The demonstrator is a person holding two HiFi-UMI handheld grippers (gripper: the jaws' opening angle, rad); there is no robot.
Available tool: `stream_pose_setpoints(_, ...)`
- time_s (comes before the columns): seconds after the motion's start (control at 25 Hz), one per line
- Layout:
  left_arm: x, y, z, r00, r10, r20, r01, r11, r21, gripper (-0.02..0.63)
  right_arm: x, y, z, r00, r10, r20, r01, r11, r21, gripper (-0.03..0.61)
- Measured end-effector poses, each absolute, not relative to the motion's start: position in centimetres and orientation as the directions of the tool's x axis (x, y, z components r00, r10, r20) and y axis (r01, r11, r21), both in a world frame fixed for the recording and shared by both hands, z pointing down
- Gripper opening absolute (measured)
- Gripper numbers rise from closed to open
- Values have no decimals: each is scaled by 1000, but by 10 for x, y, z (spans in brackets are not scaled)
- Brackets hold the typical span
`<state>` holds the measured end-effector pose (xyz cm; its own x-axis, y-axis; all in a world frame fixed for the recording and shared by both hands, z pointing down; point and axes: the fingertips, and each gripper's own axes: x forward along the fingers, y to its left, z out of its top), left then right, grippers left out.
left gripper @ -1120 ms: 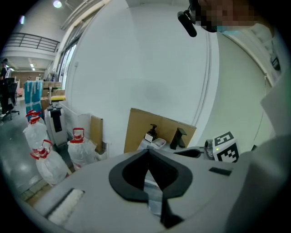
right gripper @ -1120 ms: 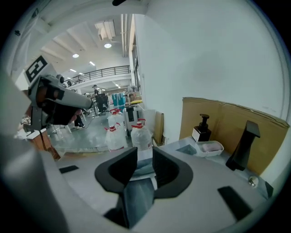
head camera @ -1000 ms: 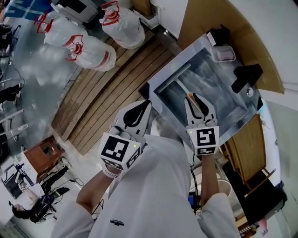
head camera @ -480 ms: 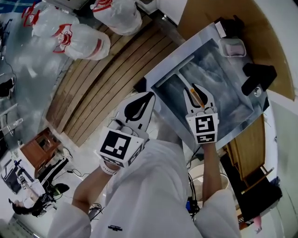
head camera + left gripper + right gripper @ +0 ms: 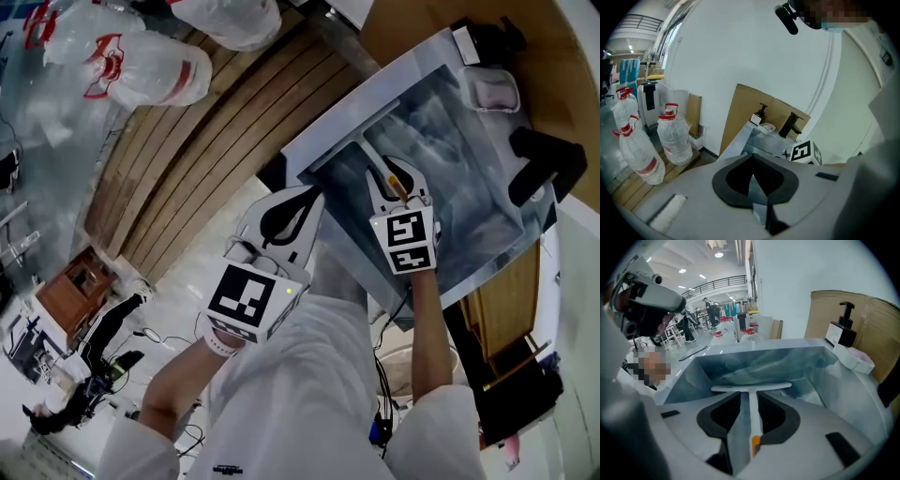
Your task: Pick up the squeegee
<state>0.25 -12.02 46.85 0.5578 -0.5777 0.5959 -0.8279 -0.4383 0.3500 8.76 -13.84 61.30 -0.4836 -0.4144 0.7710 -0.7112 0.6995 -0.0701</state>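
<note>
Right gripper (image 5: pixel 749 404) spread, straddling the squeegee (image 5: pixel 751 389) handle in the sink (image 5: pixel 693 376). Handle runs near-to-far; pad contact possible, I can't confirm. Left gripper (image 5: pixel 752 161) pressed together, empty.

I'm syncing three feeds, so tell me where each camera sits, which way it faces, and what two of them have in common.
Head view: on the person's head, steeply down at the sink; shows white sleeves, left gripper, right gripper.
Left gripper view: on the left gripper, toward sink and water jugs; shows its shut jaws.
Right gripper view: on the right gripper, into the sink; jaws flank the handle of the squeegee.
Shared: head and right gripper views both show the squeegee.
</note>
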Motion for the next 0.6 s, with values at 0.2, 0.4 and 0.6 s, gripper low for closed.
stream_pose_setpoints(0.2, 12, -118, 493, 570, -544, 616, -820, -431, 377, 5, 91, -140, 639, -440, -363, 821, -696, 716, -57, 87)
stream_pose_setpoints(0.4, 17, -117, 509, 575, -525, 628, -817, -415, 400, 5, 93, -141, 658, -417, -341, 843, -692, 720, -51, 87)
stream_pose_setpoints(0.6, 17, -117, 514, 572, -528, 628, -819, -406, 405, 5, 93, -145, 670, -391, -323, 862, -680, 732, -34, 87)
